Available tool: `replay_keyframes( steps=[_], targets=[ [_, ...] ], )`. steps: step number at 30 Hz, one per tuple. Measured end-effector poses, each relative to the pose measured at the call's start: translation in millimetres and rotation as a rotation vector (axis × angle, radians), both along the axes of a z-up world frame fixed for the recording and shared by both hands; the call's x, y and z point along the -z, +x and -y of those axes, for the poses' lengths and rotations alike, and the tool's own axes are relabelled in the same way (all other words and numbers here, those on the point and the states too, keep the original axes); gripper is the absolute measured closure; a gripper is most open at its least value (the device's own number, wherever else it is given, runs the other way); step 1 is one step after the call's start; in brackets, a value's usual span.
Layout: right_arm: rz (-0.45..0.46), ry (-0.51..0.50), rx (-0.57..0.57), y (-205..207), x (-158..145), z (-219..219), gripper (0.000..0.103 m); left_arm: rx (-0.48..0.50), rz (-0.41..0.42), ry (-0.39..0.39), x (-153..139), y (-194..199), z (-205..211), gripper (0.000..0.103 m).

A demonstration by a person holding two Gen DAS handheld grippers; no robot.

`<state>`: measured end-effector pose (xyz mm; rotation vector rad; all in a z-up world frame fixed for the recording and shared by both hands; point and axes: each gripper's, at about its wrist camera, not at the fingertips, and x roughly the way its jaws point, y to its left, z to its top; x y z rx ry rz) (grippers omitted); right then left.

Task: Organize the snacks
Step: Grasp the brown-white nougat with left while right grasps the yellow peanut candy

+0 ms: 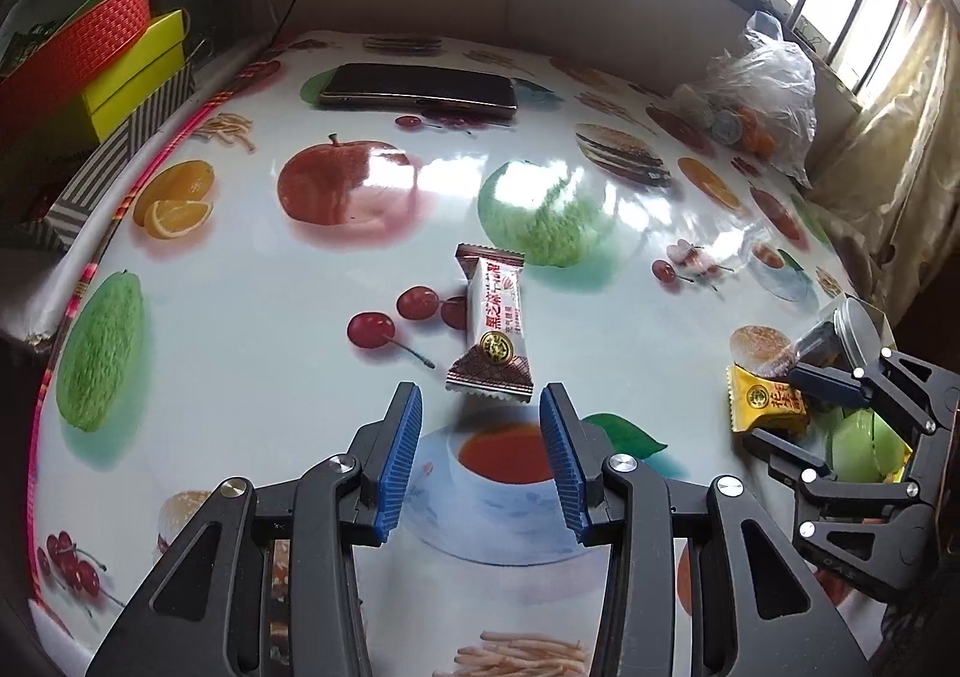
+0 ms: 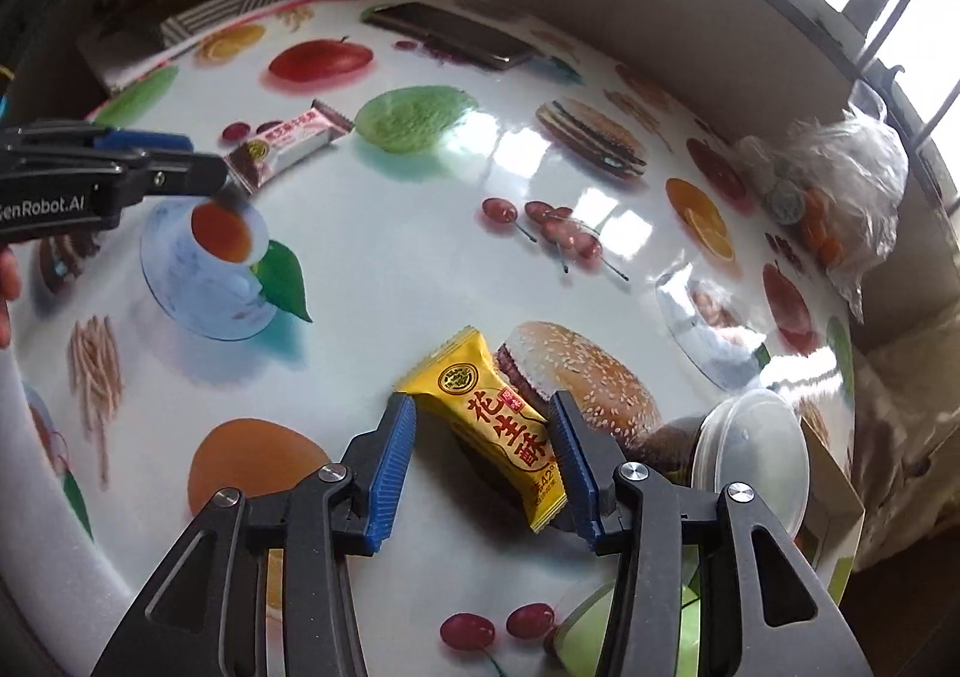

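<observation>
Left claw [image 1: 480,407], right claw [image 2: 483,419] agape, downward-tilted

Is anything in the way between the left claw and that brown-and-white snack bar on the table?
Nothing visible. The snack bar lies flat just beyond the open jaws of the left gripper, with only bare tablecloth between them.

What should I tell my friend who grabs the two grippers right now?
Left gripper: open, empty, just short of the brown-and-white snack lying on the table.
Right gripper: open around the yellow snack, which lies on the table; pads not clearly pressing it.
Clear lidded jar lies at the table's right edge.
Done: no snack put away that I can see.
Left: grip each snack and sort it.
</observation>
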<state>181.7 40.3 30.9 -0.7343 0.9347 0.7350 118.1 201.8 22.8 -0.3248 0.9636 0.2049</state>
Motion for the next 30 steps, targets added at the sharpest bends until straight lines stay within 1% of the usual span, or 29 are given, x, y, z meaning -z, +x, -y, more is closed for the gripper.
replay_keyframes(
  steps=[1, 2, 5, 9, 11, 12, 13, 16, 20, 21, 23, 25, 27, 30],
  targets=[
    [0.001, -0.012, -0.006, 1.7, 1.3, -1.1, 0.054, 0.0, 0.0, 0.006, 0.1, 2.0, -0.6, 0.052],
    [-0.01, -0.02, -0.013, 4.0, 2.8, -1.8, 0.054, 0.007, 0.001, 0.01, 0.0, 5.5, -1.1, 0.047],
    [-0.055, -0.006, -0.016, 10.9, 3.6, -2.6, 0.054, 0.024, -0.009, 0.012, 1.7, 16.9, -2.5, 0.047],
    [-0.094, 0.035, 0.017, 15.2, 4.0, -1.6, 0.055, 0.026, -0.028, 0.033, 6.6, 29.0, -2.3, 0.047],
    [-0.113, 0.066, 0.038, 17.3, 4.7, -0.8, 0.058, 0.017, -0.047, 0.037, 12.2, 33.7, -4.0, 0.047],
    [-0.127, 0.083, 0.049, 18.6, 5.1, -0.2, 0.062, 0.004, -0.058, 0.043, 14.0, 35.2, -5.0, 0.047],
    [-0.137, 0.097, 0.056, 19.5, 5.3, 0.5, 0.068, 0.0, -0.057, 0.052, 14.4, 35.4, -5.2, 0.047],
    [-0.158, 0.129, 0.072, 20.8, 6.4, 1.1, 0.076, 0.004, -0.058, 0.079, 15.9, 37.8, -3.8, 0.047],
    [-0.158, 0.136, 0.075, 19.7, 6.7, -0.9, 0.08, 0.008, -0.044, 0.063, 14.8, 40.5, -3.7, 0.048],
    [-0.159, 0.14, 0.081, 19.7, 6.7, -0.6, 0.08, 0.003, -0.041, 0.067, 14.9, 40.7, -3.6, 0.05],
    [-0.157, 0.148, 0.091, 19.1, 6.8, -0.1, 0.08, 0.0, -0.044, 0.099, 15.1, 42.4, -2.0, 0.07],
    [-0.154, 0.154, 0.1, 18.9, 7.0, 1.0, 0.081, 0.002, -0.041, 0.096, 15.0, 42.5, -2.3, 0.078],
    [-0.153, 0.157, 0.11, 18.9, 6.8, 1.3, 0.082, 0.0, -0.04, 0.093, 14.7, 42.3, -2.1, 0.08],
    [-0.144, 0.164, 0.128, 18.5, 5.3, 2.8, 0.083, 0.003, -0.036, 0.088, 13.8, 40.6, -0.3, 0.08]
  ],
)
